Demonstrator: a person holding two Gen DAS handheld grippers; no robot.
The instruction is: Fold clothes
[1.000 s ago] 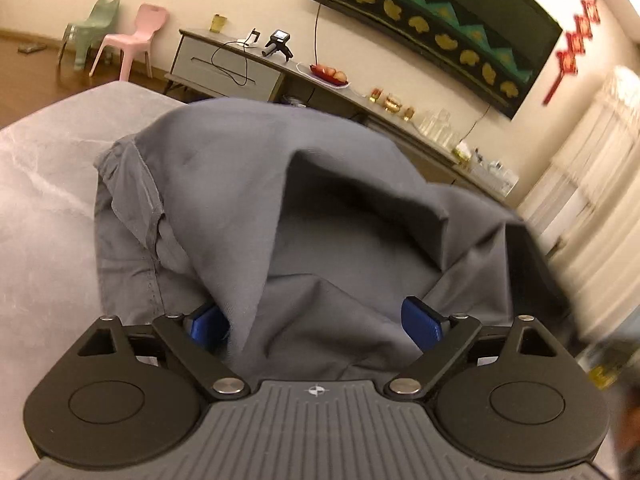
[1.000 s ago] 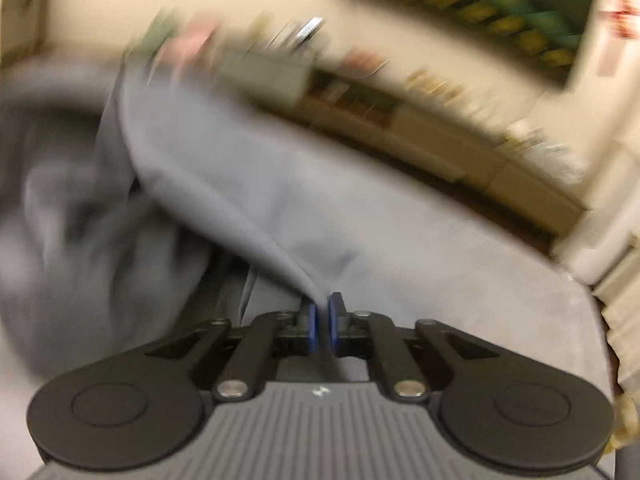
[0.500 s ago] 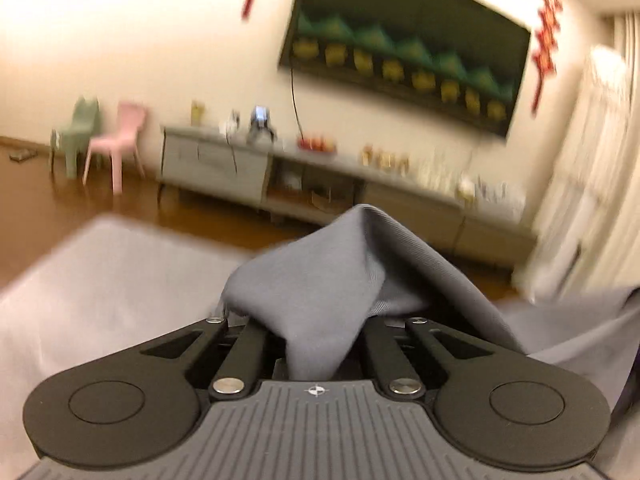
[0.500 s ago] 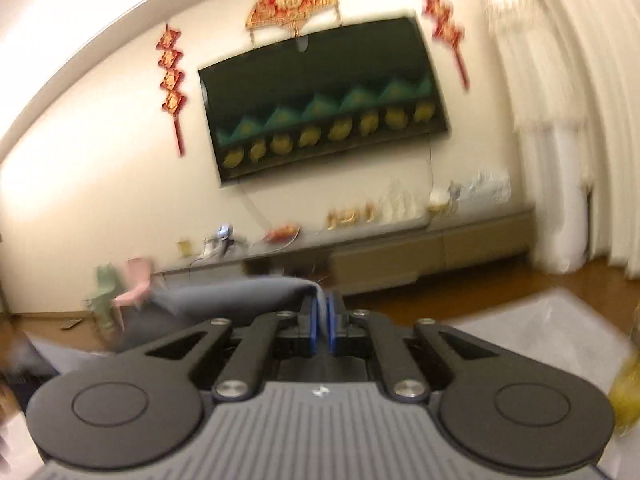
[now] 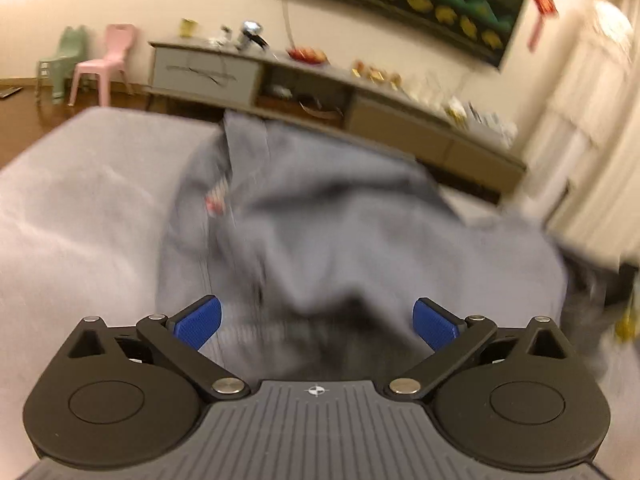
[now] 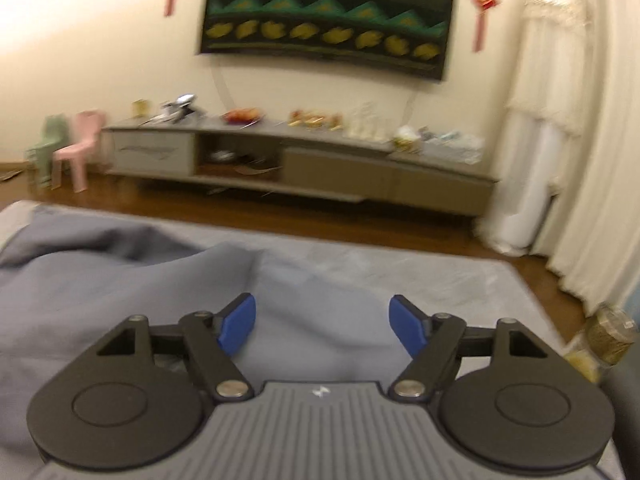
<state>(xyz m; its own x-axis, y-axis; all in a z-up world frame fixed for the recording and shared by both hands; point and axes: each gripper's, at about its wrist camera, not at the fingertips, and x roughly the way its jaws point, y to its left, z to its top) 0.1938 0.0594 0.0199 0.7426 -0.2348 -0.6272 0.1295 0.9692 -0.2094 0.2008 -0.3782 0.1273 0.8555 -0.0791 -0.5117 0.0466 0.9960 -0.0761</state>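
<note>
Grey cloth, a rumpled garment [image 5: 340, 232], lies spread on the pale grey counter [image 5: 80, 208], reaching from near its far edge to just under both tools. In the left wrist view it is blurred; a small red-and-white label [image 5: 216, 200] shows near its left seam.

The left gripper [image 5: 316, 320] hovers over the near part of the garment with its jaws opening, spread wide. The blue pads [image 5: 200, 322] stand apart on either side of a fold and press on nothing. The right gripper [image 6: 322, 326] hangs above the garment's right portion, its jaws also opening. Its blue pads [image 6: 238, 324] are clear of the cloth, which lies below and between them, unheld.

Beyond the counter, a long low cabinet [image 6: 320, 168] runs along the wall. Its open middle compartment [image 6: 240, 158] holds a few dark items too blurred to name. On its top sit a plate of red food [image 6: 242, 115], some small gold items [image 6: 316, 118] and clear glassware [image 6: 366, 126]. At the counter's right edge in the right wrist view stands a jar [image 6: 612, 332] with brownish contents I cannot identify. A pink chair [image 6: 80, 148] and a green chair [image 6: 46, 148] stand on the wooden floor to the left, beneath a dark wall hanging [image 6: 328, 20].
</note>
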